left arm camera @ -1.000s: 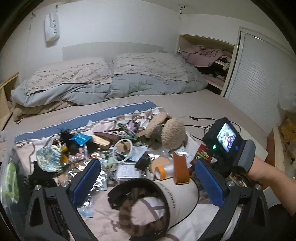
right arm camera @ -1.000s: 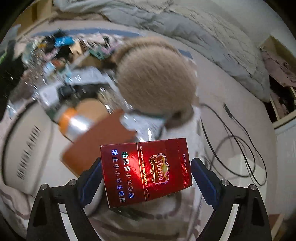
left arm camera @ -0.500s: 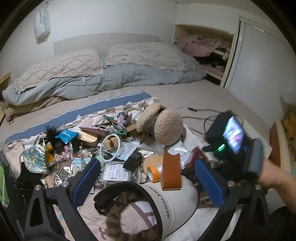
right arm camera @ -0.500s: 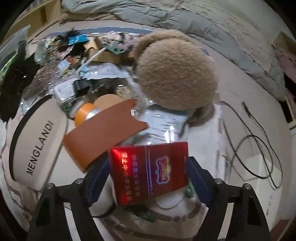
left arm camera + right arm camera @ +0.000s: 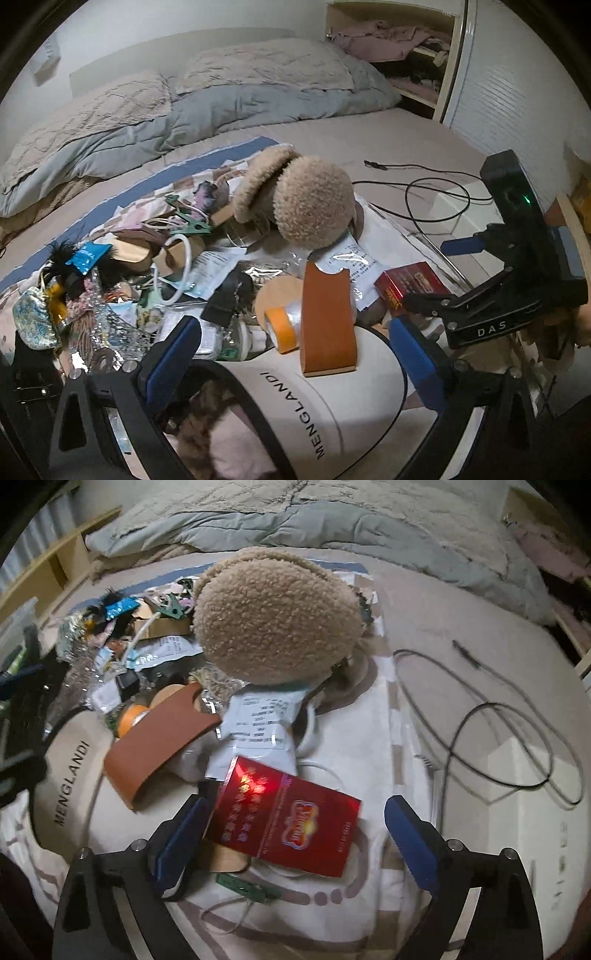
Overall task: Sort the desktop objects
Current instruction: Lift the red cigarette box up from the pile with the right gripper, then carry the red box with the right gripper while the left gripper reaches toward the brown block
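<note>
A red cigarette pack (image 5: 286,818) lies flat on the cloth between the blue fingers of my right gripper (image 5: 295,834), which is open with gaps beside the pack. The pack (image 5: 410,286) and the right gripper (image 5: 428,273) also show in the left wrist view, at right. My left gripper (image 5: 291,362) is open and empty above a cream MENGLANDI cap (image 5: 325,402). A brown leather sleeve (image 5: 328,321) and an orange tape roll (image 5: 282,325) rest on the cap's far edge. Fluffy tan earmuffs (image 5: 277,616) sit behind the pack.
A pile of small clutter (image 5: 122,280) covers the patterned cloth at left: a white ring, a blue packet, a floral pouch, papers. A black cable (image 5: 498,738) loops on the bed at right. Pillows and a grey duvet (image 5: 221,96) lie behind.
My right gripper lowered the red pack onto the cloth and opened, letting it go. My left gripper moved forward and tilted toward the cap.
</note>
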The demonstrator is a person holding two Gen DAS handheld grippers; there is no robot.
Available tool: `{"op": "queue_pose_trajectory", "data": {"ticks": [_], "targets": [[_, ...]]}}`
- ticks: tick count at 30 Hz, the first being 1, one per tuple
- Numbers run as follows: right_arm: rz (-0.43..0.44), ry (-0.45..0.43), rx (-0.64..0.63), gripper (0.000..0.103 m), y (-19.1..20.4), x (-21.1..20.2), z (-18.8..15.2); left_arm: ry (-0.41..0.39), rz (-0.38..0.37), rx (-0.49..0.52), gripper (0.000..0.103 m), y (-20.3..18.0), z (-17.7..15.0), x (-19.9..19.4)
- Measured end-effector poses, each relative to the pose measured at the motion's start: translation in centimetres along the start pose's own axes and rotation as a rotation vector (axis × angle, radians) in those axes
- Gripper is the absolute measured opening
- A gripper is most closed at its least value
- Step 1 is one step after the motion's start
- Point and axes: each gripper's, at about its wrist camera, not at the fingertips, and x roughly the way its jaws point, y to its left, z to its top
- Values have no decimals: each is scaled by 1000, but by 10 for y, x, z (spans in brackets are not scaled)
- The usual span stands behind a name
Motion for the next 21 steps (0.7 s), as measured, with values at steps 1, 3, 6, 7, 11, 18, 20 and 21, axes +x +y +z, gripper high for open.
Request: {"op": "queue_pose_trajectory", "data": {"ticks": [1,3,6,7,11,18,20,21], "targets": [[10,12,21,103,-3,4,-1,2,-6,-2,102,-1,0,2],[5,31,54,103,-6,12,-2,21,-14,-10,103,-1,0,7],[56,57,165,103,-17,20,-2,52,-19,-16,103,-3,-1,17],[92,66,215,103,-22,23,-2,58,-19,-13,103,-4,-2,20],[103,88,291,103,-29,28,0,79,-2,5,103,-6,-6,33],[11,145,237,103,-16,42,-3,129,0,4,103,-8,-8,55],[35,158,250,103,-16,45,-4,132,-1,3,103,-10,-8,57],[47,162,261,103,-16,46,-3,133,1,1,103,-10,-7,57]]}}
